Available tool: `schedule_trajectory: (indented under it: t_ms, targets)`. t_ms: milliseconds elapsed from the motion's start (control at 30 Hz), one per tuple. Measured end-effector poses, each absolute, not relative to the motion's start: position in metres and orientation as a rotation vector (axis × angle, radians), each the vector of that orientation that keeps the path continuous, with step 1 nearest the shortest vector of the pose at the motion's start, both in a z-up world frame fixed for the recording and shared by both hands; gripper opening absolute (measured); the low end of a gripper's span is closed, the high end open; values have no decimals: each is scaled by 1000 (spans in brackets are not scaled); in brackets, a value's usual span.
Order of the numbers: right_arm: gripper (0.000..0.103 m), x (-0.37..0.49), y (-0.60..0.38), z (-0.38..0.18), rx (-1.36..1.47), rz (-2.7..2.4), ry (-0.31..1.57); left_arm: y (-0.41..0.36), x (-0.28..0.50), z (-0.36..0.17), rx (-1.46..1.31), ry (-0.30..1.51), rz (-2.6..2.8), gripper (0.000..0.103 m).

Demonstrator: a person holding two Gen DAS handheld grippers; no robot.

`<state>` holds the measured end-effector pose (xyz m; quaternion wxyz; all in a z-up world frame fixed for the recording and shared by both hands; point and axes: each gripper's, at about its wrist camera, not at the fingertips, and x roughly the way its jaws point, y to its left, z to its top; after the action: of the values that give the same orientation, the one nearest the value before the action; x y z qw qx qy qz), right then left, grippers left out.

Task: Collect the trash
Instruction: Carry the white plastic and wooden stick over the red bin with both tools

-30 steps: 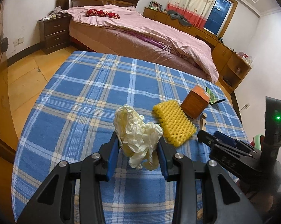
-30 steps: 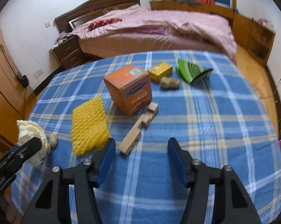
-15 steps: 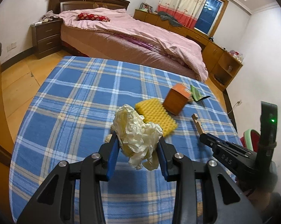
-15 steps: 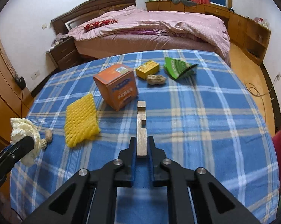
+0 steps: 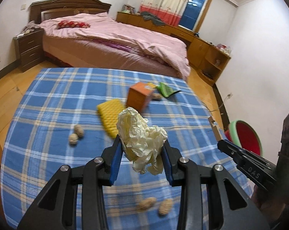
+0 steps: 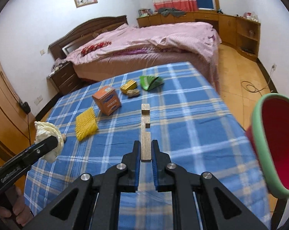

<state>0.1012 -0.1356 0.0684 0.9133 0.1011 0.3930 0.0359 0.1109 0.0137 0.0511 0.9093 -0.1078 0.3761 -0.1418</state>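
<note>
The red bin [image 6: 274, 143] at 3 o'clock is cut off. Left gripper [image 5: 142, 149] jaws grip crumpled paper [image 5: 140, 134]; right gripper [image 6: 146, 153] jaws, open a second ago, now clamp the wooden piece [image 6: 145, 134], lifted off the tabletop [image 6: 192, 126].

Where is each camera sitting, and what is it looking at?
Left wrist: sits on the left gripper, looking down along its fingers at the crumpled paper it holds, over the checked table, toward the bed; the right gripper shows at right.
Right wrist: sits on the right gripper, looking along the wooden piece it holds; the left gripper and a hand show at left.
Both see: the orange box, yellow foam, green packet and red bin.
</note>
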Motion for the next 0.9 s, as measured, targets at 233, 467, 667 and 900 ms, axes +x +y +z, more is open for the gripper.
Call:
schedule_trajectory:
  t_ms: [233, 467, 667, 900]
  targets:
    - [13, 69, -181, 88, 249, -10, 747, -22, 105, 65, -175, 763, -367, 39]
    - [13, 48, -223, 101, 274, -107, 708, -61, 103, 79, -129, 758, -442, 39]
    - [13, 34, -257, 109, 281, -185, 683, -95, 105, 91, -85, 745, -503, 39]
    - [13, 22, -296, 109, 297, -264, 670, -142, 105, 99, -27, 738, -572, 39]
